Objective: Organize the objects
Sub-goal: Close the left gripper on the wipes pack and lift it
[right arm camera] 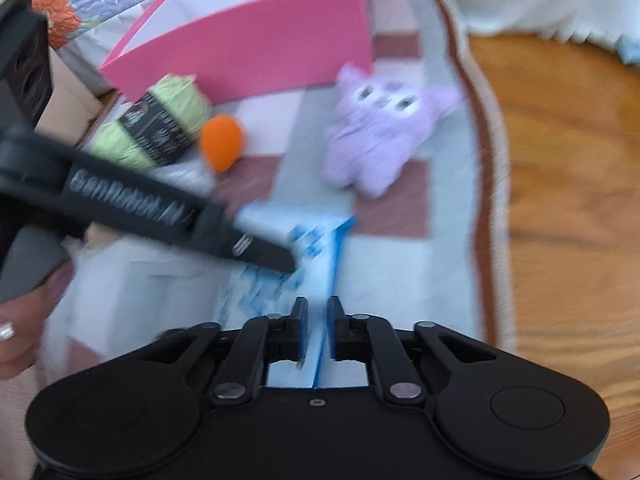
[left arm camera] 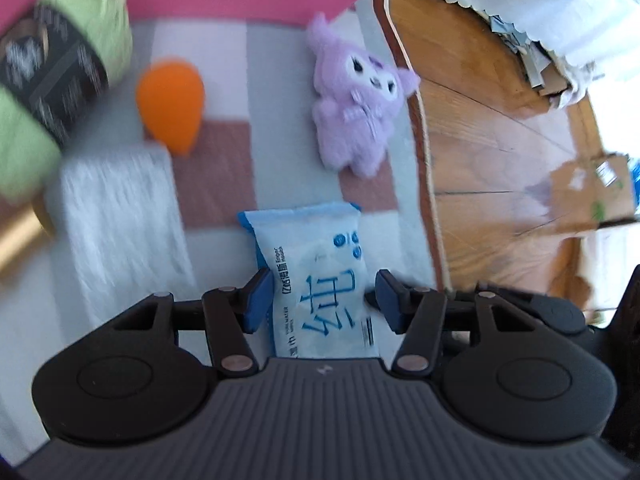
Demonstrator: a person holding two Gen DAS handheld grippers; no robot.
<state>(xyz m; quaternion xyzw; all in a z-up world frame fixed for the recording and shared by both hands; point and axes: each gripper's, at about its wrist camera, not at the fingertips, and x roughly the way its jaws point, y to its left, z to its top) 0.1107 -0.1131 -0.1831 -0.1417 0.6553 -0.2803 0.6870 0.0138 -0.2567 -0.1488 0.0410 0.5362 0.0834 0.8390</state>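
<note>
Wipes pack (left arm camera: 320, 280) between parted left tool (left arm camera: 320, 300), edge pinched in right tool (right arm camera: 318, 326)

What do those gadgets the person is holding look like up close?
Each hand-held gripper has a black ribbed body, two round black knuckles, silver rivets on jointed black linkages, and blue-padded fingers: left, right. The left one's side bears white lettering, too blurred to read. A silvery ring shows on a finger.
</note>
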